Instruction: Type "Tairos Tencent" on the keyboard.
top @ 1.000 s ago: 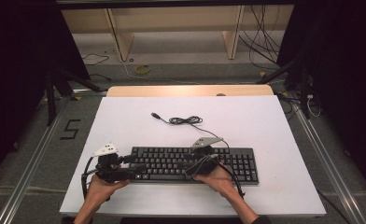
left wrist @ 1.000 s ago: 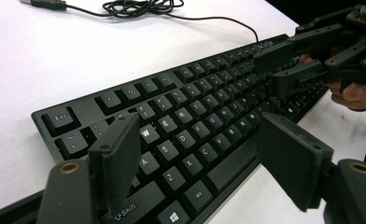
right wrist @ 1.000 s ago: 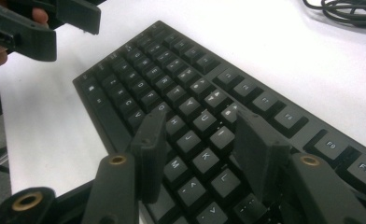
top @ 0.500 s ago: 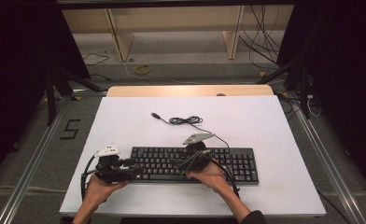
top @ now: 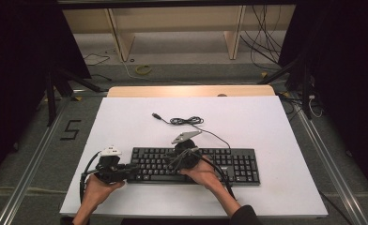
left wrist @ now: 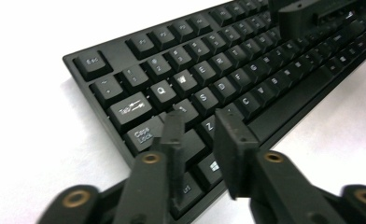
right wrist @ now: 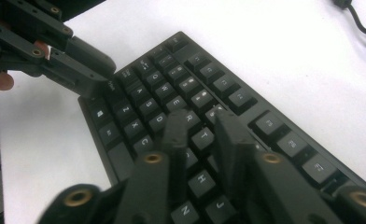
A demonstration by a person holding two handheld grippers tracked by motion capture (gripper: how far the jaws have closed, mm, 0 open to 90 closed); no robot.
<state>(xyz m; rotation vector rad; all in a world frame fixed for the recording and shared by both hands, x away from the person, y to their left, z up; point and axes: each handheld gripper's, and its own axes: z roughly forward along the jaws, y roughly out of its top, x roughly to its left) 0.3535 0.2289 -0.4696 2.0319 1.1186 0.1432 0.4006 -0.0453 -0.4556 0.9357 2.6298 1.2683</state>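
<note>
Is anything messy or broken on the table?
Nothing looks broken or spilled. The keyboard lies flat and straight on the white table. One odd bit: its cable sits loosely bunched behind it, and the plug lies loose on the table, plugged into nothing.

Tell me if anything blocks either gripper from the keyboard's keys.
Nothing visible does. The left gripper hovers at the A and Z keys of the keyboard; the right gripper hovers over R and T, jaws just narrowed, nothing between them.
</note>
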